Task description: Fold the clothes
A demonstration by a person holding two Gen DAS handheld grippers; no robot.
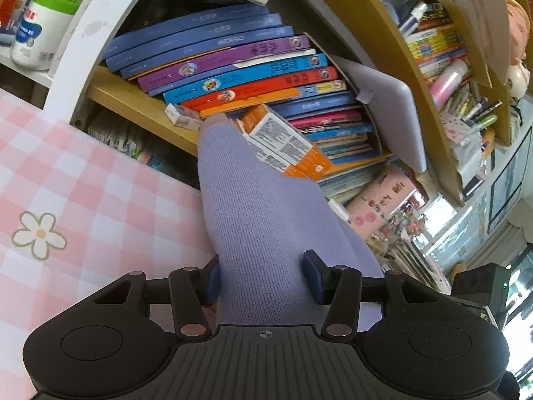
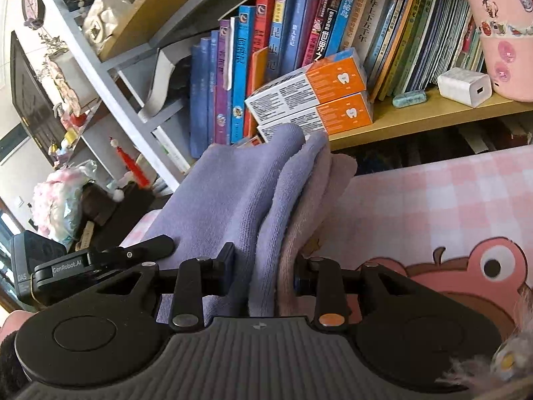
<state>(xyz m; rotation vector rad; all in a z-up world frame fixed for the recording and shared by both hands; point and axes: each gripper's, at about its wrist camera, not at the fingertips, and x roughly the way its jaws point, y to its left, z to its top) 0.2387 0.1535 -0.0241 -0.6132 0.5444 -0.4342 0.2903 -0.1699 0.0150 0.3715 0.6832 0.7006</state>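
The left gripper (image 1: 263, 278) has its jaws clenched on the lavender knit garment (image 1: 256, 200). The right gripper (image 2: 263, 271) grips the garment's bunched folds, its jaws partly closed above the pink checked surface (image 2: 433, 206).

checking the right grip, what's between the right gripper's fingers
Bunched layers of the purple cloth fill the gap between the right gripper's fingers, with a pinkish layer on the right side. The right wrist view shows it.
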